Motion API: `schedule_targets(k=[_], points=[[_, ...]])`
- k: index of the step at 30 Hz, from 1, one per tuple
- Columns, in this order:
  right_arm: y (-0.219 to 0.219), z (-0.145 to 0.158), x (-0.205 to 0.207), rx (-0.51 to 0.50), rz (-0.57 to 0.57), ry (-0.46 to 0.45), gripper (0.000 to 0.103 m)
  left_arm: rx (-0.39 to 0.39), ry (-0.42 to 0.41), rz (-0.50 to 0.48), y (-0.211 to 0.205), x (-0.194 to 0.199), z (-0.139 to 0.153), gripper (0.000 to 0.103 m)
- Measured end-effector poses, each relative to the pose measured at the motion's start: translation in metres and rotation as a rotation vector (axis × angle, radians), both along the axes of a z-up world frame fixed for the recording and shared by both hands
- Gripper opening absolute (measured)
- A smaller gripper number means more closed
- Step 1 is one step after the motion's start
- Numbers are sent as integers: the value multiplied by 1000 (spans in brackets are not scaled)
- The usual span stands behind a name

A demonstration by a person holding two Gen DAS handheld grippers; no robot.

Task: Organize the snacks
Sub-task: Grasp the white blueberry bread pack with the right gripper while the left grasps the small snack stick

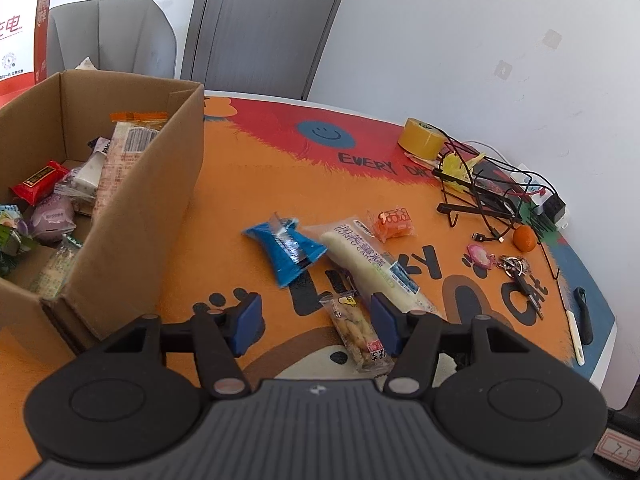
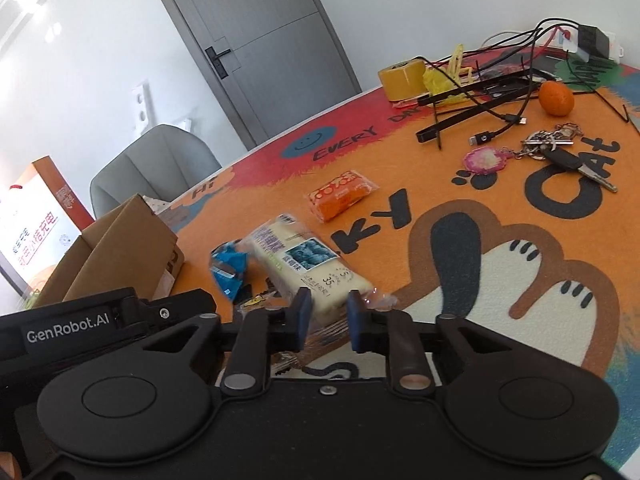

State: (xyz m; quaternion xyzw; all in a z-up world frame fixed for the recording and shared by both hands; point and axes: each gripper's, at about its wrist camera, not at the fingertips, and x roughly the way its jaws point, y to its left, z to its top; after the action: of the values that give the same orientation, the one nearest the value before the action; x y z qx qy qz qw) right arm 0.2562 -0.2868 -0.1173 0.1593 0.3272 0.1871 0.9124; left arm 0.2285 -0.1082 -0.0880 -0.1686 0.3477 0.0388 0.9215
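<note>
1. Right wrist view: the right gripper (image 2: pixel 329 316) seems clenched on the near end of the white cake packet (image 2: pixel 304 266), though the contact is partly hidden; it should lift slowly.
2. Left gripper (image 1: pixel 316 322) tilts downward, jaws released around the small cracker packet (image 1: pixel 358 330) on the mat (image 1: pixel 240 184).
3. The cardboard box (image 1: pixel 132 216) waits just left.

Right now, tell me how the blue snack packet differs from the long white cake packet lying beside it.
The blue snack packet is short, opaque and pinched at its middle; the long white cake packet is much longer, a straight bar in clear wrap. The blue one lies nearer the cardboard box; the white one has its near end between the right gripper's fingers. Both lie on the orange mat, outside the box.
</note>
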Motion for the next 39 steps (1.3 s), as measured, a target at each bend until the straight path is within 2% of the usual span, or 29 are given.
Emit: schedule_targets(k=[11, 16, 17, 18, 21, 27, 30, 34, 39], points=[[-22, -3, 1, 25, -34, 24, 14, 13, 32, -43, -18, 15, -15, 56], [-28, 4, -1, 25, -48, 11, 20, 52, 43, -58, -25, 19, -24, 46], [-29, 6, -1, 20, -51, 3, 21, 69, 44, -58, -27, 18, -24, 35], [-30, 7, -1, 15, -54, -6, 25, 79, 49, -59, -26, 19, -24, 17], [-30, 10, 0, 9, -63, -19, 45, 64, 48, -53, -20, 18, -24, 16], [-20, 13, 7, -7, -50, -43, 70, 60, 31, -35, -9, 15, -17, 16], [-12, 13, 13, -15, -33, -43, 73, 56, 22, -24, -4, 15, -13, 16], [-2, 16, 19, -36, -18, -58, 89, 47, 12, -12, 1, 14, -8, 16], [10, 22, 25, -51, 9, -88, 93, 42, -5, 8, 8, 13, -4, 16]])
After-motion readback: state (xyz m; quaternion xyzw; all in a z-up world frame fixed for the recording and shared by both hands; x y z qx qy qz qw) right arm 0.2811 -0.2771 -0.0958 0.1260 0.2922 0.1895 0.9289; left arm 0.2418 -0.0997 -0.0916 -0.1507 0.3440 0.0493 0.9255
